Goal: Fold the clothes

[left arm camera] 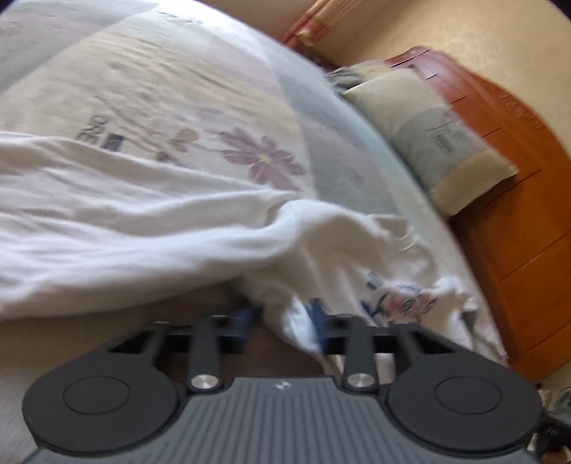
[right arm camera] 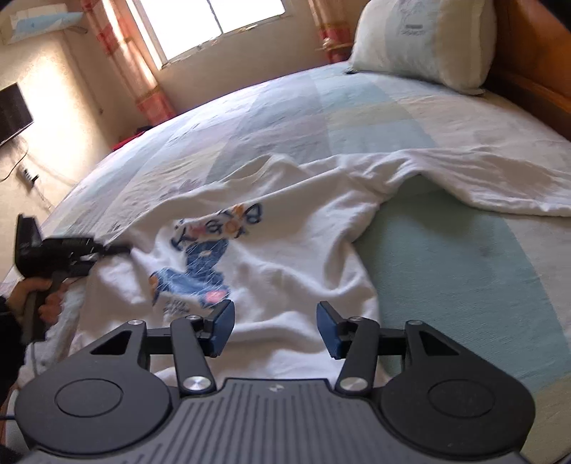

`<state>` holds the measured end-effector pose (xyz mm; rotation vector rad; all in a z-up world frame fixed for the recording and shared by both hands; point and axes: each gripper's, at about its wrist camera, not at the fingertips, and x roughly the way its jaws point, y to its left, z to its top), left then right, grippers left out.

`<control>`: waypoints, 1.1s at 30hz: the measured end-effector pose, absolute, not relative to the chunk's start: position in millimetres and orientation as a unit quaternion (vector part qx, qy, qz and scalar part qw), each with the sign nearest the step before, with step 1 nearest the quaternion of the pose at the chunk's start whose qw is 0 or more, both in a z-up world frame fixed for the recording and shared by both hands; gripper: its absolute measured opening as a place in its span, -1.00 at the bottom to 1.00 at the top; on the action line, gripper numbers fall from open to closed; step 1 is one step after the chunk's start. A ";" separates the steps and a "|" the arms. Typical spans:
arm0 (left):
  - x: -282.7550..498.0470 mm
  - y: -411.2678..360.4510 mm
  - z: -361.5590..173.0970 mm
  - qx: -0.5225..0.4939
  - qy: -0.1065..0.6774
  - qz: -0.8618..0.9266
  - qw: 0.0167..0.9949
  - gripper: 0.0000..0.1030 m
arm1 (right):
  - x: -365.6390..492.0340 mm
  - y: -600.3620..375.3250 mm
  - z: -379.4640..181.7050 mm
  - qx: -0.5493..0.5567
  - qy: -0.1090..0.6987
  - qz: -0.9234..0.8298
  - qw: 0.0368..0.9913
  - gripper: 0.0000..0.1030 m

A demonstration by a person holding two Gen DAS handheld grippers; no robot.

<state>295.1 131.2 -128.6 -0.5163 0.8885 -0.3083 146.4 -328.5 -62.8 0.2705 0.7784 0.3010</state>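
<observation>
Room: sunlit bedroom with a window at the back, striped curtains beside it, and a dark screen on the wall at the left edge of the right wrist view.
Bed: your work surface is a bedspread in pale blue, cream and grey blocks, with a purple flower printed on it in the left wrist view.
Headboard: orange-brown wood along one side of the bed.
Pillow: pale cushion leaning against the headboard, well apart from the clothing.
Shirt: white top spread out and rumpled on the bedspread, its blue cartoon print facing up; one sleeve trails off toward the right of the right wrist view.
Left gripper: your blue pads pinch a bunched fold of the shirt's edge; the cloth rises in a ridge away from the grip. From the right wrist view this same tool shows at the far left, clamped on the shirt's border, with your hand around its handle.
Right gripper: your fingers stand apart with a clear gap, poised over the shirt's lower part just below the print. No cloth is caught between them; whether the tips touch the fabric cannot be told.
Sharpness: the left wrist view is blurred, so fine detail near the grip is unclear.
</observation>
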 end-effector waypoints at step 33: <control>240.3 128.6 -117.7 -0.216 0.433 -0.126 0.866 0.21 | 309.8 -375.8 -111.6 0.157 0.396 0.156 0.891 -0.77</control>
